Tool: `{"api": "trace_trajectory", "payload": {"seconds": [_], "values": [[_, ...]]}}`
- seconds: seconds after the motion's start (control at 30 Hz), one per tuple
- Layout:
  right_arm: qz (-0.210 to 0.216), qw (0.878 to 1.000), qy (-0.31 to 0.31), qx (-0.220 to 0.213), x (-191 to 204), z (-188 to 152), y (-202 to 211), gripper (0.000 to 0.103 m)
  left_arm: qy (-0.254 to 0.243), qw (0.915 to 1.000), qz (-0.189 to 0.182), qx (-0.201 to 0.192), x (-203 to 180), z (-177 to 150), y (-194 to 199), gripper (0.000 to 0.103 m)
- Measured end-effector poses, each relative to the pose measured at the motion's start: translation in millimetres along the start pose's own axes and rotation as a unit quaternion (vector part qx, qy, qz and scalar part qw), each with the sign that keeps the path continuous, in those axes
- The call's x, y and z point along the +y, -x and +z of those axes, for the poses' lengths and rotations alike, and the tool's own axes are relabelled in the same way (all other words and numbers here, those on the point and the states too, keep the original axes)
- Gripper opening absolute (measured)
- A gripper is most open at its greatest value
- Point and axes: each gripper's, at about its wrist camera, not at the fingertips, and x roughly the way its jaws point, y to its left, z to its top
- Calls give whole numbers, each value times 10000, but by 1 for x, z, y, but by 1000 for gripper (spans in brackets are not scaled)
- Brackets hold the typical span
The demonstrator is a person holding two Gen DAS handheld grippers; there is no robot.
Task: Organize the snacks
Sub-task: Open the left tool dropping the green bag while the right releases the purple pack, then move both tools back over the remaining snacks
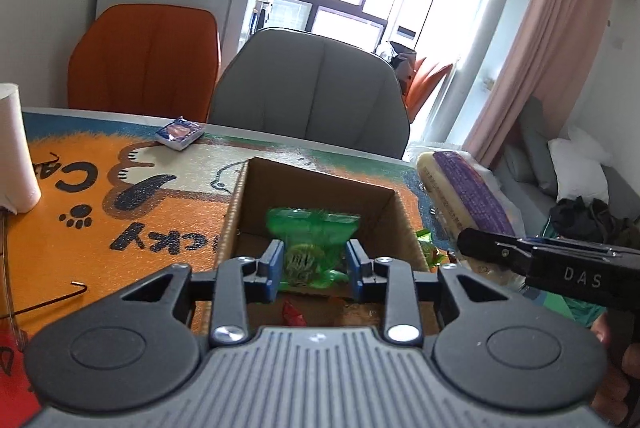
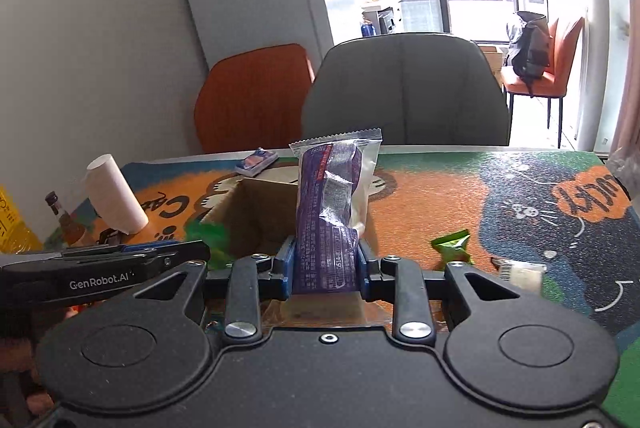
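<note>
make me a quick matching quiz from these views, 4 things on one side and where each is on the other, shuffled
Things:
1. green packet
2. purple packet
3. paper roll
4. blue packet

Places:
A. upright on the mat, left of the box
B. lying near the table's far edge
C. in the left gripper, over the box
D. in the right gripper

Pairs: 1-C, 2-D, 3-A, 4-B

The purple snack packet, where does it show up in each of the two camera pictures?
Left wrist view: purple snack packet at the right edge, beside the cardboard box.
Right wrist view: packet dead centre, upright, clamped in the right gripper.
Shared landmark: the grey chair behind the table.
</note>
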Motion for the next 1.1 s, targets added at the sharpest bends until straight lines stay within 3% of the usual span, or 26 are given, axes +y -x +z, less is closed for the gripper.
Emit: {"api": "trace_trajectory", "payload": {"seconds": [0.27, 0.4, 0.5, 0.7, 0.87, 1.1], "values": [[172, 9998, 26, 25, 17, 3, -8, 28, 145, 9998, 63, -97, 11, 0, 15, 36], [271, 9996, 29, 23, 24, 4, -12, 29, 155, 9997, 117, -112, 12, -2, 21, 49], [415, 9991, -54, 101, 26, 4, -16, 43, 169, 9996, 172, -112, 13, -5, 24, 59], [321, 9994, -154, 51, 17, 3, -6, 46, 187, 9994, 273, -53, 11, -9, 25, 81], [110, 9997, -228, 33, 0, -1, 5, 47, 192, 9995, 249, -22, 3, -10, 22, 87], [-131, 9993, -362, 1, -26, -9, 21, 60, 84, 9998, 138, 115, -18, -14, 14, 94]]}}
